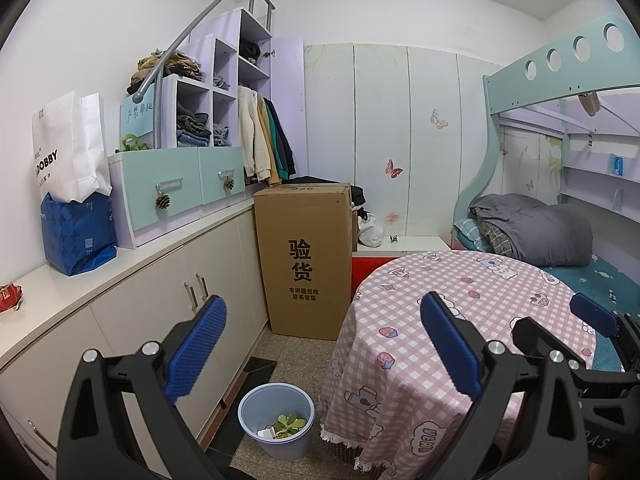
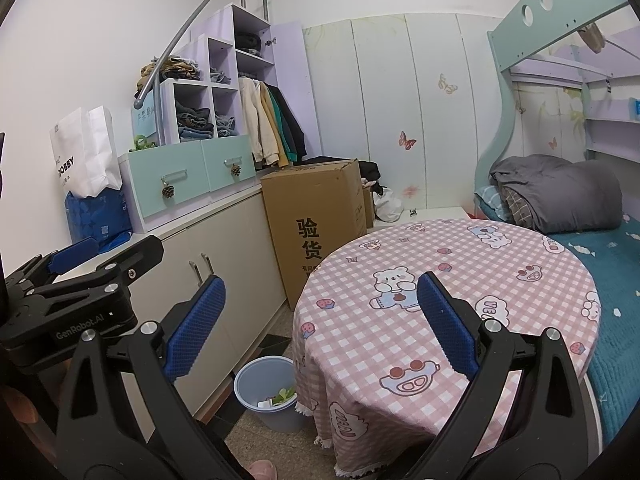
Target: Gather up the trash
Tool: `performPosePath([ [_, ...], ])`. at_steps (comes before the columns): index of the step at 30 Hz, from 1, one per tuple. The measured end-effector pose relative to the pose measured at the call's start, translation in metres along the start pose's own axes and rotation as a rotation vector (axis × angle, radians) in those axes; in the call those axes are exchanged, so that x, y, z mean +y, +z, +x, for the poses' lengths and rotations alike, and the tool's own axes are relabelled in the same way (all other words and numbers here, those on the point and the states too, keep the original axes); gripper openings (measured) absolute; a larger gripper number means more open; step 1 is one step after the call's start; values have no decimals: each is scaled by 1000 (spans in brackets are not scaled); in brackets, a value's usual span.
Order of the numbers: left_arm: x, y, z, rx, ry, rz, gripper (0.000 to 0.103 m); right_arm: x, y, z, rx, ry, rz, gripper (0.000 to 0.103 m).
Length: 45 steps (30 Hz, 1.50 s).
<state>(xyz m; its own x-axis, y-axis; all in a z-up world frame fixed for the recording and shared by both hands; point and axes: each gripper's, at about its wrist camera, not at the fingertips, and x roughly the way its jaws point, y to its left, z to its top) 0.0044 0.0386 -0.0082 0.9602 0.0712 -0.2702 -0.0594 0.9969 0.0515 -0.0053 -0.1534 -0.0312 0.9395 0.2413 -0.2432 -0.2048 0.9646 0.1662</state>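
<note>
A pale blue trash bin [image 1: 276,446] stands on the floor between the cabinet and the round table, holding green leaves and a white scrap [image 1: 286,424]. My left gripper [image 1: 324,344] hangs open above it with nothing between its fingers. In the right wrist view the same bin [image 2: 272,416] sits low and left of the table, partly hidden by the cloth. My right gripper [image 2: 322,326] is also open and empty, over the table's near edge. The pink checked tablecloth [image 2: 460,256] shows no loose items. A red wrapper [image 1: 8,298] lies on the countertop at far left.
A tall cardboard box [image 1: 308,256] stands behind the bin. A white cabinet counter [image 1: 160,248] along the left wall carries a blue bag [image 1: 78,236] and a white paper bag. A bunk bed with a grey duvet [image 1: 536,228] is on the right. A pink slipper [image 2: 260,470] lies on the floor.
</note>
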Motion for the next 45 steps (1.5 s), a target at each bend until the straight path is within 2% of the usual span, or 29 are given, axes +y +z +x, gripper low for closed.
performPosePath([
  [45, 10, -5, 1, 11, 6, 3, 96, 2, 4, 1, 12, 18, 1, 95],
])
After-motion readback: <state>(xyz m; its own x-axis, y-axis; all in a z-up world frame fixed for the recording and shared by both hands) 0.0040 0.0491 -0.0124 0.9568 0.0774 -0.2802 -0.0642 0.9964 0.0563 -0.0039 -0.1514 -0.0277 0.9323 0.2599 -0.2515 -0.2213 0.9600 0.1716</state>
